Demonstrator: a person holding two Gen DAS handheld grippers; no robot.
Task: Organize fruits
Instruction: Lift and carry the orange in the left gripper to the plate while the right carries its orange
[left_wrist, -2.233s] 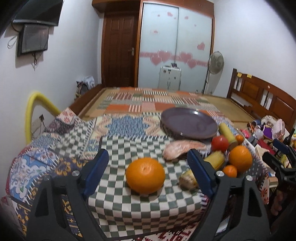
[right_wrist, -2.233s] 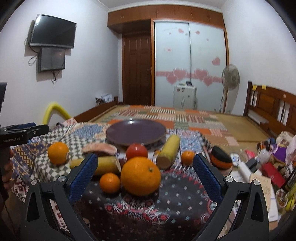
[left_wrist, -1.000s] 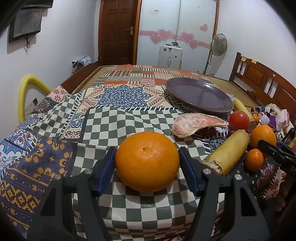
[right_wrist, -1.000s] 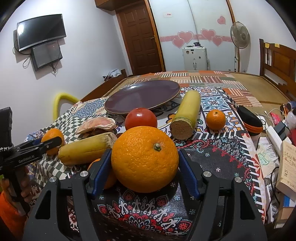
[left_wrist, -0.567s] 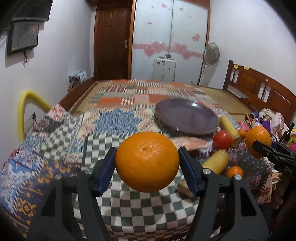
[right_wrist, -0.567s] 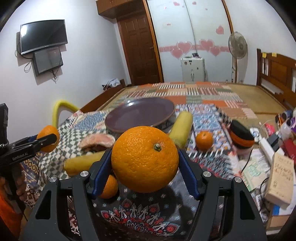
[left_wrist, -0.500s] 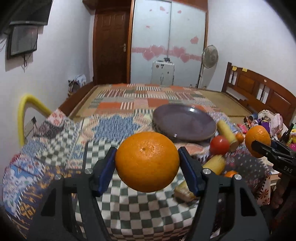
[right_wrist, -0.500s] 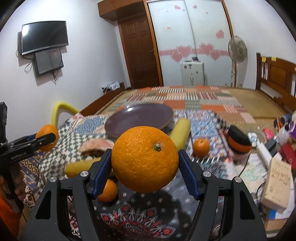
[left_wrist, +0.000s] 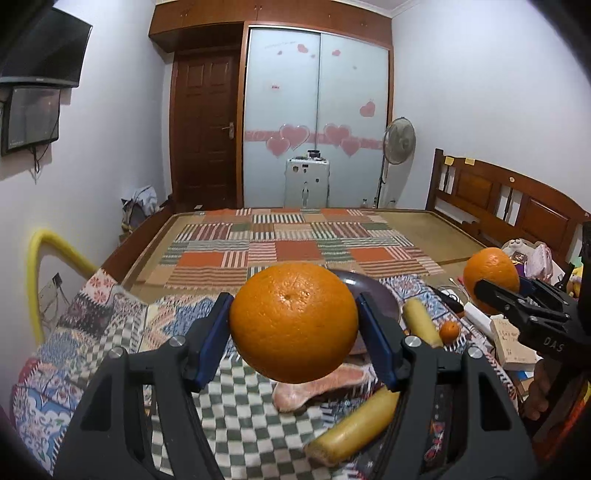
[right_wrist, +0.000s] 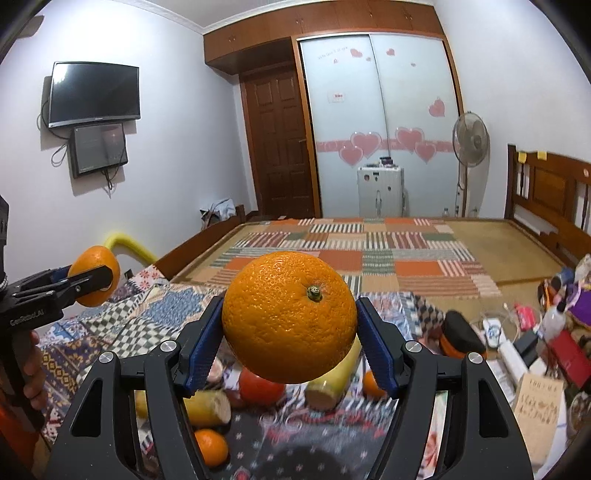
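My left gripper (left_wrist: 293, 336) is shut on a large orange (left_wrist: 293, 322), held in the air above the table. My right gripper (right_wrist: 290, 338) is shut on a second large orange (right_wrist: 290, 316), also lifted clear of the table. Each view shows the other gripper from the side with its orange: the right one's orange (left_wrist: 490, 275) at the right edge, the left one's orange (right_wrist: 95, 275) at the left edge. The dark purple plate (left_wrist: 380, 297) lies behind the left orange, mostly hidden by it.
On the patterned tablecloth (left_wrist: 240, 424) lie a pink peeled fruit piece (left_wrist: 317, 384), two yellow cylinders (left_wrist: 354, 428) (left_wrist: 421, 326), a red tomato (right_wrist: 260, 387) and small tangerines (left_wrist: 450, 331) (right_wrist: 210, 446). Boxes and clutter (right_wrist: 535, 402) crowd the right side. A person's hand (right_wrist: 31, 369) holds the left gripper's handle.
Both grippers have risen with their oranges, which were resting on the table a second ago. The table and the fruit left on it have dropped lower in both views.
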